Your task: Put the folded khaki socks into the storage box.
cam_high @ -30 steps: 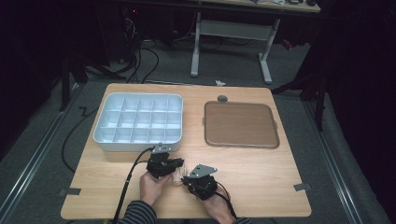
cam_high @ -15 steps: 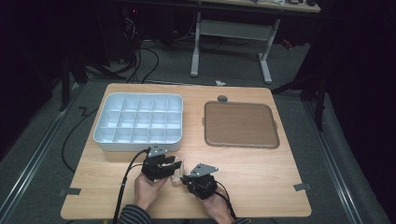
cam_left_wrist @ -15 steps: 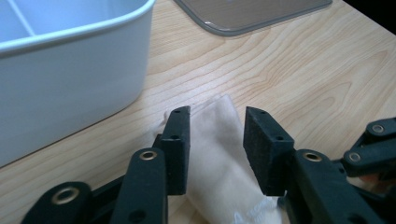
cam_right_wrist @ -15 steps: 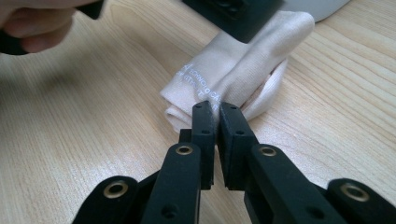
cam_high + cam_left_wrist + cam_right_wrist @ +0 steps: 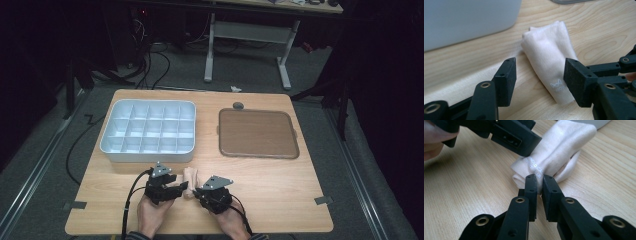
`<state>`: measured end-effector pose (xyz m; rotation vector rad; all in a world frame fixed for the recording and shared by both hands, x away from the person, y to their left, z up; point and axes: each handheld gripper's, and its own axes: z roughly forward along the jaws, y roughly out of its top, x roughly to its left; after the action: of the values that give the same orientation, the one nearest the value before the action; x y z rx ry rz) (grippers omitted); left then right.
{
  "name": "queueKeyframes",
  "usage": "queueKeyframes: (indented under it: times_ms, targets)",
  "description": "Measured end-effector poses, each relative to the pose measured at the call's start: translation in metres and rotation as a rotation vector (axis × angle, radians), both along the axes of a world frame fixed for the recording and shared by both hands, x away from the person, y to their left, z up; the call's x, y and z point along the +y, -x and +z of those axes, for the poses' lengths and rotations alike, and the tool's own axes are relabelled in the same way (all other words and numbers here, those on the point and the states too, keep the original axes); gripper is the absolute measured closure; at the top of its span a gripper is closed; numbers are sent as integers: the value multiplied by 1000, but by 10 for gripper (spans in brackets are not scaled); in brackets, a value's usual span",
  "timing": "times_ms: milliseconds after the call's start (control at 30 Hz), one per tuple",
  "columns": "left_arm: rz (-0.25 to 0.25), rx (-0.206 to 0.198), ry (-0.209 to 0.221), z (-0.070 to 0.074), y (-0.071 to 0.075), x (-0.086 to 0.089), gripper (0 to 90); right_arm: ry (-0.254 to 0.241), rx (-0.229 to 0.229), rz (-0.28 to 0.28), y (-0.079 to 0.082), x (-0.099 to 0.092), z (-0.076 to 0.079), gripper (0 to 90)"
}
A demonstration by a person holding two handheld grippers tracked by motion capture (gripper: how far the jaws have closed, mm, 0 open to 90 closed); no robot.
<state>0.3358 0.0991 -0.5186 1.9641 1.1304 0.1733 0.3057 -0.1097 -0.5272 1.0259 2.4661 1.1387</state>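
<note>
A rolled white cloth (image 5: pixel 189 179) lies on the wooden table near its front edge, between my two grippers. My left gripper (image 5: pixel 540 75) stands open. Its jaws have just been opening, and the cloth (image 5: pixel 547 57) lies loose between them, close to the right pad. My right gripper (image 5: pixel 539 185) pinches the near edge of the cloth (image 5: pixel 559 147) between its fingertips. Its jaws have just eased a little wider, with the fabric still caught in the narrow gap. In the high view, the left gripper (image 5: pixel 176 190) and right gripper (image 5: pixel 198 192) point at each other.
A white tray (image 5: pixel 145 156) with several compartments stands just behind the left gripper. A flat brown tray (image 5: pixel 257 132) lies at the back right, and a small grey round piece (image 5: pixel 238 105) sits behind it. Bare wood runs to the right of the hands.
The left hand has drawn slightly left and toward the person, and its jaws have spread apart. The right hand has kept still.
</note>
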Motion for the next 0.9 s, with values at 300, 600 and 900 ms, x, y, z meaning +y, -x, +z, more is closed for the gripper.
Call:
queueKeyframes:
  times_ms: [300, 600, 900]
  targets:
    - [-8, -15, -8, 0, 3, -4, 445, -52, -19, -17, 1, -9, 13, 736]
    - [-19, -27, -4, 4, 8, -12, 445, -72, -46, -50, -16, -7, 33, 772]
    - [-9, -17, -34, 1, 7, -16, 443, 4, -13, -54, -34, 5, 18, 787]
